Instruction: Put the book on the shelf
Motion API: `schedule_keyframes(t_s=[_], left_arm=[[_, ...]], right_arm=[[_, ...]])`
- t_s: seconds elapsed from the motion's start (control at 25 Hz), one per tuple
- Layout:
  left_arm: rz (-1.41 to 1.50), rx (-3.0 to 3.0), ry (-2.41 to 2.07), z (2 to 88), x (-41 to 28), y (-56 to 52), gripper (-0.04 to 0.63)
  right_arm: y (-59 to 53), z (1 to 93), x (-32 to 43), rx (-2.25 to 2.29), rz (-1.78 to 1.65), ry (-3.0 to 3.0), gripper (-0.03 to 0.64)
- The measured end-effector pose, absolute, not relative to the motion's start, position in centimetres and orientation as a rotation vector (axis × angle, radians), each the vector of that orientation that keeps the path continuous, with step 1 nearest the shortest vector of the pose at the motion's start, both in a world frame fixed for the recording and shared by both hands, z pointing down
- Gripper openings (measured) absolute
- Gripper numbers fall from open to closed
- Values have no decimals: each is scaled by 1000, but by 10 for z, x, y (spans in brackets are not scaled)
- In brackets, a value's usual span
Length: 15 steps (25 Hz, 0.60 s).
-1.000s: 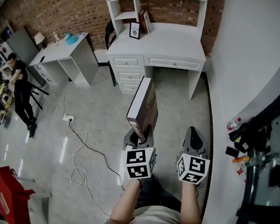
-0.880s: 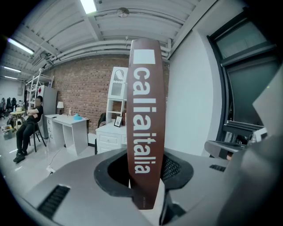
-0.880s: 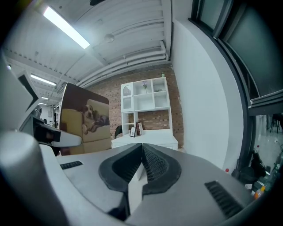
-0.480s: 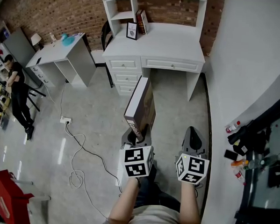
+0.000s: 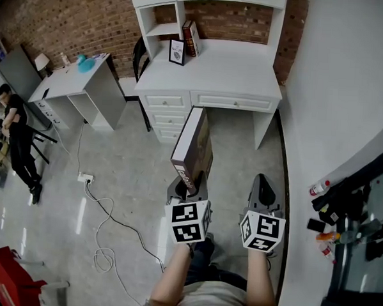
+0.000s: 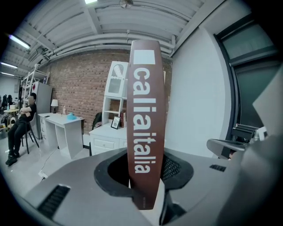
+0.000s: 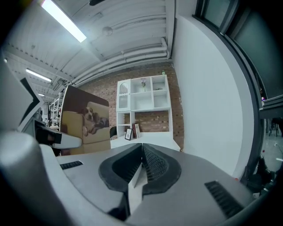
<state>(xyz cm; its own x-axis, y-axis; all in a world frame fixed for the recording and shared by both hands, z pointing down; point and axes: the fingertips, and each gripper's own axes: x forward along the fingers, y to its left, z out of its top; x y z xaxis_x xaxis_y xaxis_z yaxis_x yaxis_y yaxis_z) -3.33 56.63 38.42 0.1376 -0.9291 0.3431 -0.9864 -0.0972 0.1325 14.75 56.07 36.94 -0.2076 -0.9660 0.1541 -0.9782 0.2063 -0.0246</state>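
The brown, probably hardback book (image 5: 193, 146) stands upright, clamped at its foot, well apart from the white shelf (image 5: 164, 30).

The camera on my head looks steeply down from well above. My forearms (image 5: 170, 281) enter at the bottom edge, the left gripper (image 5: 188, 184) and right gripper (image 5: 263, 185) sit at lower centre, and the white desk (image 5: 228, 61) lies far off at top centre. The camera on my left gripper faces forward, nearly level, with the book (image 6: 143, 123) very close at mid-frame. The one on my right gripper also faces forward along its jaws. All three views share the desk, its shelf unit (image 7: 143, 99) and the book.
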Motion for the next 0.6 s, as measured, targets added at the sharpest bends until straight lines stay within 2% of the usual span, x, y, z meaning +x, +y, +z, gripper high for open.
schedule_keyframes(t_s=[0.6], left_arm=[[242, 2110, -1832, 388, -81, 466, 149]], right_arm=[[464, 371, 97, 1922, 158, -2344, 17]])
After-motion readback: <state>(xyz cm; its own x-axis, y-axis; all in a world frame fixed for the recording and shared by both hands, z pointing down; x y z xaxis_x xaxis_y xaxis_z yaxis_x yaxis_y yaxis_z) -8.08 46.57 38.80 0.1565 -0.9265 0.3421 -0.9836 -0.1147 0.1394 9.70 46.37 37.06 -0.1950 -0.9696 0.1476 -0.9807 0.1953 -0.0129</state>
